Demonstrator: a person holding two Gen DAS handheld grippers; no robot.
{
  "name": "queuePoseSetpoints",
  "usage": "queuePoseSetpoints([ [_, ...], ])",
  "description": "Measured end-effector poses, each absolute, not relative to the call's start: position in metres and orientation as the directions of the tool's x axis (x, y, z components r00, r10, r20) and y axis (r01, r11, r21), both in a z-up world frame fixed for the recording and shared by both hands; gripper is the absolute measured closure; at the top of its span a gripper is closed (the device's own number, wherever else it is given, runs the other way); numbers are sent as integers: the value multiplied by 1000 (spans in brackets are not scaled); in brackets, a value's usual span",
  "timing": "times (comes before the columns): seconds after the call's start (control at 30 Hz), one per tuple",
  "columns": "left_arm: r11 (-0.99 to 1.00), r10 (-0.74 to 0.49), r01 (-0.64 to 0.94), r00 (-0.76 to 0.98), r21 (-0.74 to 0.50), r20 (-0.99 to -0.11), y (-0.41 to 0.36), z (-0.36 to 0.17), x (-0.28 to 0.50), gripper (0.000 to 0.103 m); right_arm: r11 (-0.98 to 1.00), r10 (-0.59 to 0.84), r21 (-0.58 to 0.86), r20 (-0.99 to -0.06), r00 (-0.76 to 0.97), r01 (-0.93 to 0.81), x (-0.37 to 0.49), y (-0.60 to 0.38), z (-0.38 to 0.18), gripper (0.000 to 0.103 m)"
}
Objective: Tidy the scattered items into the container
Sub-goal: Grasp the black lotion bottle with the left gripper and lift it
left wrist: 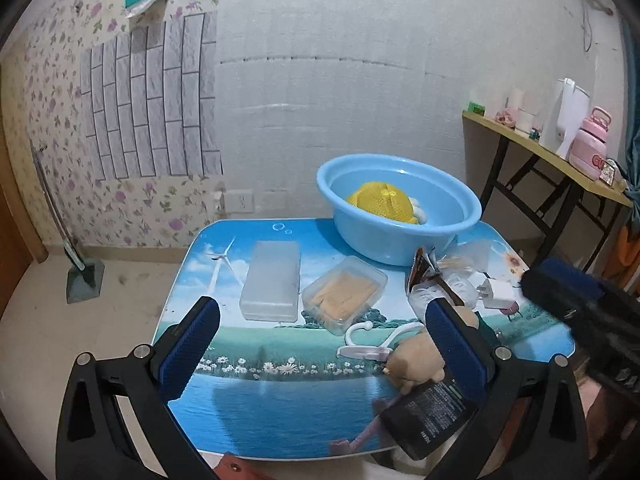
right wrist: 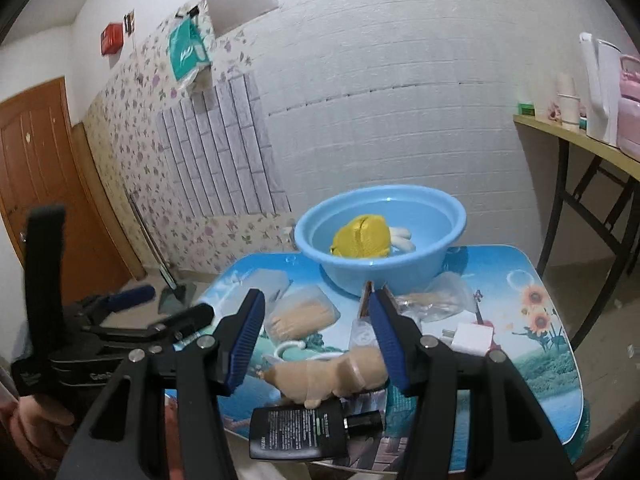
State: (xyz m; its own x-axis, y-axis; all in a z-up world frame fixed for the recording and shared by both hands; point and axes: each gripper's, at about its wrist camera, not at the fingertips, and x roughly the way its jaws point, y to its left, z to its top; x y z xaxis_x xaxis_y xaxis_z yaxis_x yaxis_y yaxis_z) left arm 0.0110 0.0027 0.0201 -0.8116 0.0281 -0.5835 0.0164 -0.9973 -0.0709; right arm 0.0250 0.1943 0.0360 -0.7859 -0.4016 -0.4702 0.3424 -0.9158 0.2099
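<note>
Both grippers hang with jaws spread wide and grip nothing. Seen from its own camera, the left gripper point(left wrist: 320, 344) sits over the near edge of the printed table point(left wrist: 280, 412); the right gripper point(right wrist: 316, 340) frames the tan plush toy point(right wrist: 332, 372).

Only the left view shows the frosted rectangular box point(left wrist: 272, 280) whole, its long axis running away from the camera toward the wall. Only the right view shows the black bottle point(right wrist: 300, 428) in full, lying flat at the near edge, long axis across the frame, cap to the right.

At the table's far side stands the blue basin point(left wrist: 396, 224), with a yellow mesh item point(left wrist: 380, 202) inside. Between basin and plush lie a clear tub of tan sticks point(left wrist: 344, 292), a white charger point(right wrist: 472, 338) and a white hook point(left wrist: 360, 338).
</note>
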Motion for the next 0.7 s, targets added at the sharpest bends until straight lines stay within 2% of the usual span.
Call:
queuePoseSetpoints([
  [0.17, -998, 36, 0, -812, -61, -583, 2, 6, 18, 0, -927, -376, 198, -529, -761, 320, 19, 191, 12, 49],
  [0.2, -999, 28, 1, -809, -49, -588, 2, 4, 18, 0, -926, -376, 203, -554, -743, 317, 15, 191, 6, 46],
  [0.27, -999, 22, 10, -796, -50, -605, 1, -2, 17, 0, -928, -370, 205, -578, -727, 310, 11, 192, -2, 19],
  [0.33, -997, 54, -3, -784, -82, -619, -2, -9, 17, 0, -929, -369, 197, -569, -734, 314, 11, 194, -7, 8],
  [0.43, -993, 93, -27, -768, -114, -633, -2, -19, 18, 0, -936, -344, 161, -593, -727, 312, 10, 192, -11, 7],
  [0.5, -991, 118, -51, -758, -123, -641, 2, -25, 18, 0, -933, -355, 172, -587, -728, 316, 10, 194, -13, 0],
  [0.7, -985, 164, -91, -738, -144, -655, 8, -36, 16, 0, -935, -340, 150, -630, -698, 320, 9, 201, -29, 0],
])
